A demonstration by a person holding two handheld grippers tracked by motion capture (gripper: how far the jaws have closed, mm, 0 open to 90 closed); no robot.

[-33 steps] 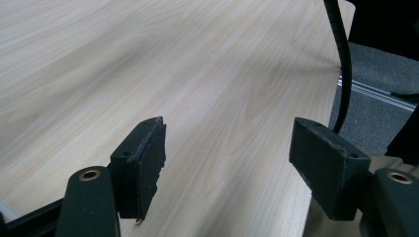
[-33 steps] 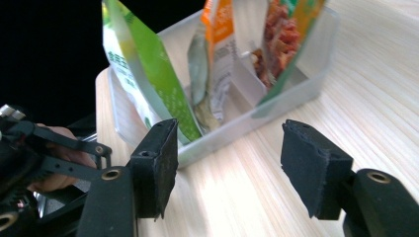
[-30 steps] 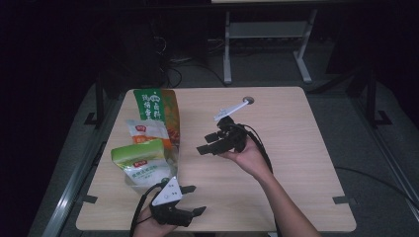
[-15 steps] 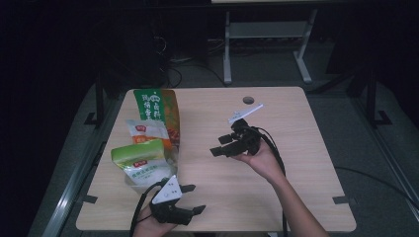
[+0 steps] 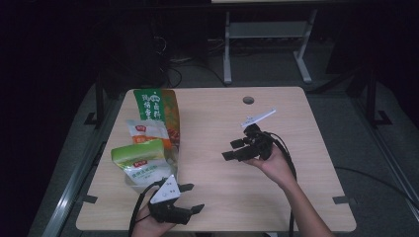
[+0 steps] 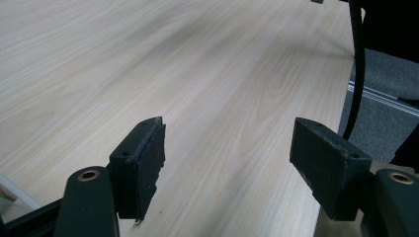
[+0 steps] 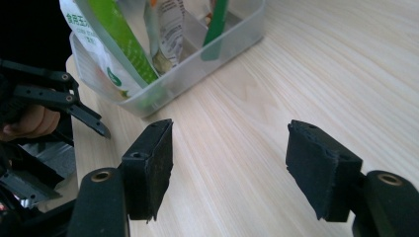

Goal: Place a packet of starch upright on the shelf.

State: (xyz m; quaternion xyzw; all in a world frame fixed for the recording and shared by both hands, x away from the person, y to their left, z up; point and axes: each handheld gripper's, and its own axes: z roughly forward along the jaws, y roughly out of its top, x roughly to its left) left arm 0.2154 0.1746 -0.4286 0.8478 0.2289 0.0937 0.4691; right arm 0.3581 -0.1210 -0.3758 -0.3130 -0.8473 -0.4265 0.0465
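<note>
my right gripper (image 5: pixel 232 149), jaws just opening wide and empty, approaches the clear bin (image 7: pixel 197 69); next i must reach a pouch (image 5: pixel 143 160). left gripper (image 5: pixel 190 197) waits open.

A dim lab or test room, by the look of it. A bare wooden counter (image 5: pixel 296 197) stands on grey carpet (image 5: pixel 375 163). Loose cables (image 5: pixel 170 61) and a metal desk frame (image 5: pixel 267 54) sit at the frame's top.

Wore no sleeves — bare forearms. Carried black two-jaw grippers (image 5: pixel 188 198) (image 5: pixel 236 149) — brass-ringed screw holes, black cables (image 5: pixel 284 148), grey three-cornered plates (image 5: pixel 166 188).
</note>
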